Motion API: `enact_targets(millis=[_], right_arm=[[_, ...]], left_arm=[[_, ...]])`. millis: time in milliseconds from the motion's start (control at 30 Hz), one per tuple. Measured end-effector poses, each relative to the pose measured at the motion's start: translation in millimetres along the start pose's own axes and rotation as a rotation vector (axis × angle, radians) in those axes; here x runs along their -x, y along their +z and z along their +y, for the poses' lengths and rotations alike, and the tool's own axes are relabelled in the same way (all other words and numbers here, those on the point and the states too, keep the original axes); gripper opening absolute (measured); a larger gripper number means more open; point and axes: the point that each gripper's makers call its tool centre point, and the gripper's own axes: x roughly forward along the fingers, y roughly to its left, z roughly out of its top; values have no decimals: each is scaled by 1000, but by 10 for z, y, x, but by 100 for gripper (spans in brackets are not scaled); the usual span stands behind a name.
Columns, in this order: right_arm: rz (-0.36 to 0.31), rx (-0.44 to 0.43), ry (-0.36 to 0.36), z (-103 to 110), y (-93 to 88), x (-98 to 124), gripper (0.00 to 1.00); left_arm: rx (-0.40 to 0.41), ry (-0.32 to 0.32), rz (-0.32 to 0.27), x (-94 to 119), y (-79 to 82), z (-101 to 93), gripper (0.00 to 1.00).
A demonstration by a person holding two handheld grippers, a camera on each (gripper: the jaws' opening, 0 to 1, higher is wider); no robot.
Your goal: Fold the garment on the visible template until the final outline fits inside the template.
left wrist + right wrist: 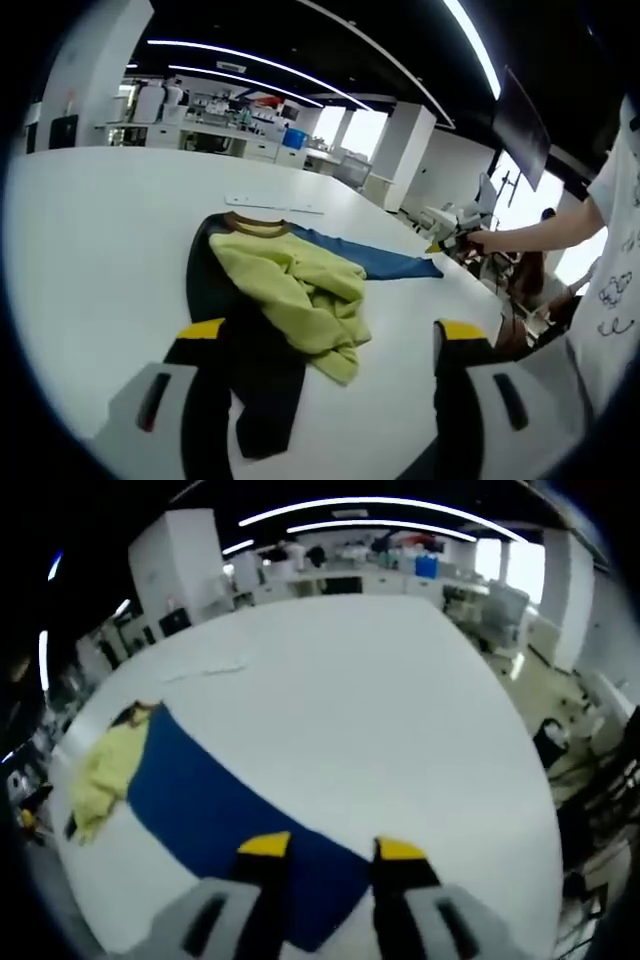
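left gripper (pixel 325 345) hovering spread above crumpled sweatshirt (pixel 290 290) | right gripper (pixel 330 855) spread over blue sleeve (pixel 220 810) | risk: dragging bunched yellow-green panel (pixel 300 285) further askew on white table (pixel 90 230)

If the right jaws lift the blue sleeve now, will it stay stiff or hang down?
The blue sleeve will probably hang limp: it lies flat and thin on the white table. The yellow part is already bunched in soft folds, so the garment seems floppy and light. Pulling may drag the rest along, since the tabletop looks smooth.
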Motion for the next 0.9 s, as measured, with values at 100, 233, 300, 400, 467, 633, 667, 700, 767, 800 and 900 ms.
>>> enact_targets(millis=[100,233,300,400,467,633,667,700,767,800,900], right_arm=[[-38,-20,-6,-19,65,64,41],[-126,-38,17,59,202,181,52],[-179,-32,60,196,294,258,60],[-193,-57,125,373,339,295,76],[-213,-1,156,624,337,382,80],[-211,49,234,1011,310,431,89],[-209,57,244,1068,302,442,90],[-212,62,256,1166,298,470,92],[-214,74,283,1272,309,477,96],[-220,82,298,1327,318,488,97],[-220,109,325,1506,329,535,99]], left_arm=[[-2,-4,-5,7,9,-15,81],[-7,-10,-4,12,8,-10,81],[-9,-16,-5,10,12,-34,81],[-13,-22,-3,6,7,-45,81],[-14,-27,-1,2,-2,-48,81],[-19,-40,-2,-1,-6,-65,81],[-20,-45,0,-2,-13,-78,81],[-22,-48,1,-1,-18,-83,81],[-25,-52,2,4,-28,-84,81],[-25,-54,3,7,-32,-83,81],[-29,-57,3,23,-42,-55,81]])
